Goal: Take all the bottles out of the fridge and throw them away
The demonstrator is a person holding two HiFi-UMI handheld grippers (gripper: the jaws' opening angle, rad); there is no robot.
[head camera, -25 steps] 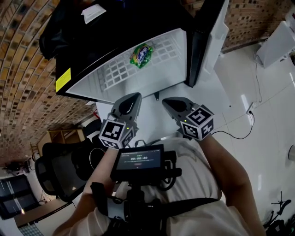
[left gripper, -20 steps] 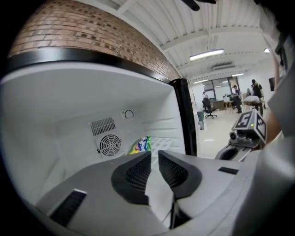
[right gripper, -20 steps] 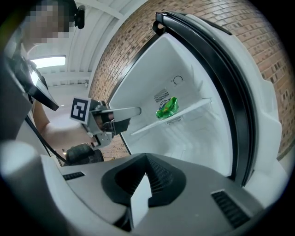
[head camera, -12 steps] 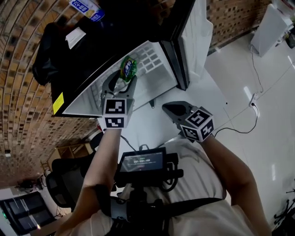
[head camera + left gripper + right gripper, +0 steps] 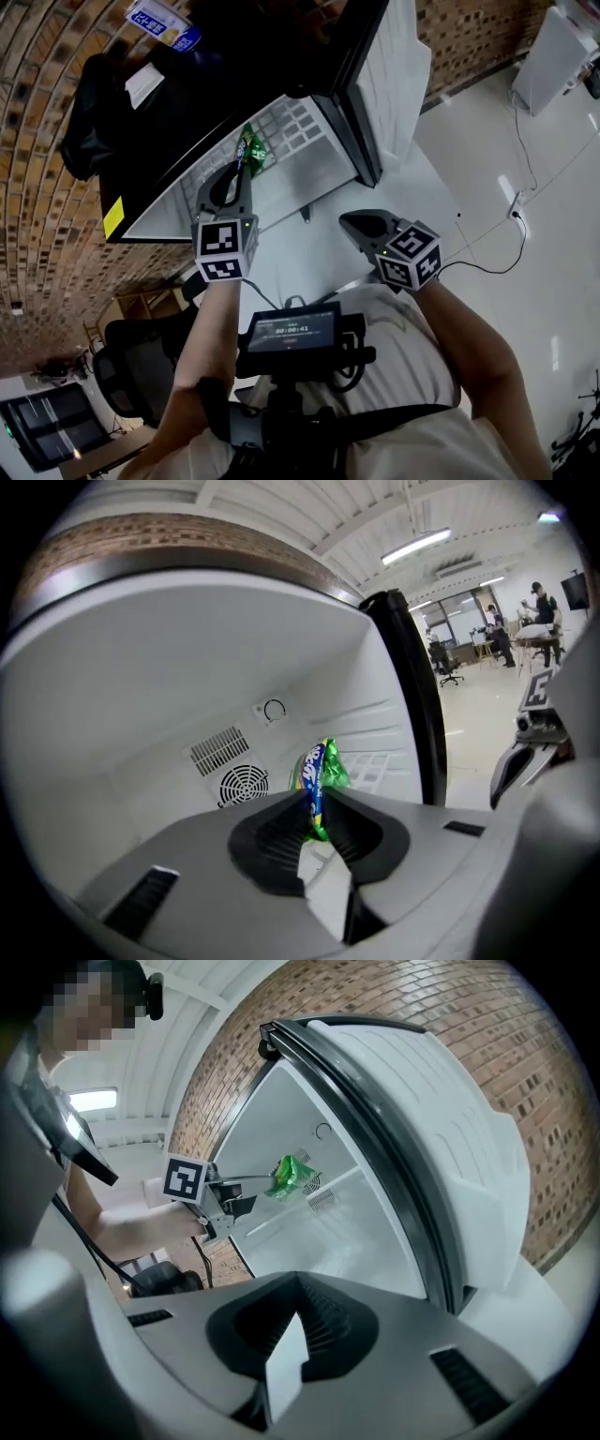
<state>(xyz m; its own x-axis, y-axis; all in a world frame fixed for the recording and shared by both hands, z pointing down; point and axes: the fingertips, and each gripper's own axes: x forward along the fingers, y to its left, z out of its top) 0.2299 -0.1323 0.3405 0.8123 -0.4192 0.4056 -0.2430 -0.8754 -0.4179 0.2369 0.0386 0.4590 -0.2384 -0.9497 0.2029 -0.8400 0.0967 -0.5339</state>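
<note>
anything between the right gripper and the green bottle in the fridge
Nothing: in the right gripper view the stretch from the right gripper to the green bottle is bare.

Left hand-held gripper (image 5: 239,173) reaches far out — its jaws have just been closing and now pinch the green bottle (image 5: 251,150). Right hand-held gripper (image 5: 354,221) sits nearer the body, jaws together.

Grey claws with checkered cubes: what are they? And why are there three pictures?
They are grabbing tools, and a person holds one in each hand. The head view looks down from a camera on the person's head. The other two pictures come from little cameras riding on each tool. The left tool has just been closing its jaws on a green bottle in the open white fridge. The right tool is shut and empty, outside the fridge.
</note>
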